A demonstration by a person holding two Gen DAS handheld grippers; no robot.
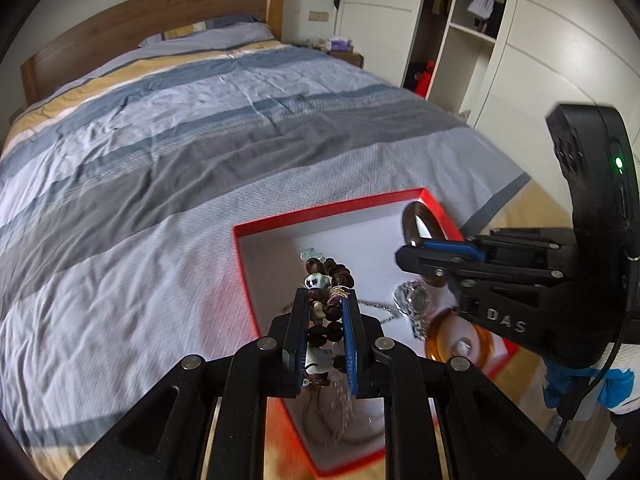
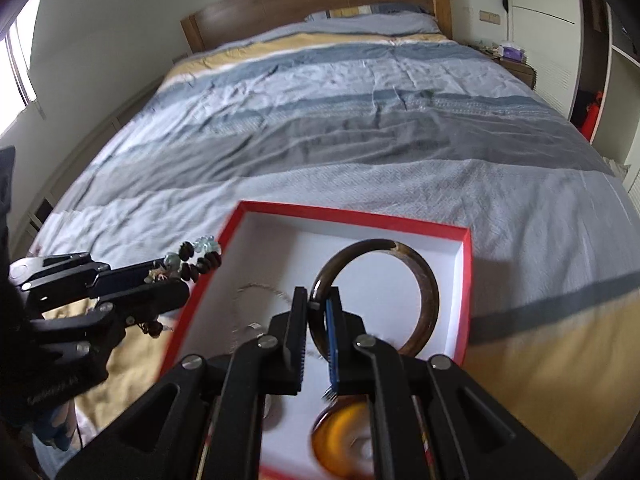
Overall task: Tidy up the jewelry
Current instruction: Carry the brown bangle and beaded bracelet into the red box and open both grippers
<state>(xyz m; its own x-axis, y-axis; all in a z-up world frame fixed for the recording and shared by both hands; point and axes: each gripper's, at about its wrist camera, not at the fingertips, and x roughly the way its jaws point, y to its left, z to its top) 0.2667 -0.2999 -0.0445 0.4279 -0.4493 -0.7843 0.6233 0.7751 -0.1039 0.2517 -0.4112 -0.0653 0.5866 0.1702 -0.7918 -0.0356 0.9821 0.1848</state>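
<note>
A red box with a white inside (image 1: 276,264) (image 2: 400,236) lies on the bed. My left gripper (image 1: 326,300) is shut on a brown beaded bracelet (image 1: 332,276) with pale beads and holds it above the box's left part; it also shows in the right wrist view (image 2: 196,264). My right gripper (image 2: 319,300) is shut on a dark brown bangle (image 2: 424,292) and holds it over the box; the bangle shows in the left wrist view (image 1: 414,220) too. In the box lie a silver watch (image 1: 414,304), an amber ring-shaped piece (image 2: 344,432) and a thin chain (image 2: 264,292).
The bed has a striped blue, grey and yellow cover (image 1: 180,152) and a wooden headboard (image 2: 320,0). A nightstand with a tissue box (image 1: 340,46) stands beside it. White wardrobes (image 1: 540,60) stand at the right.
</note>
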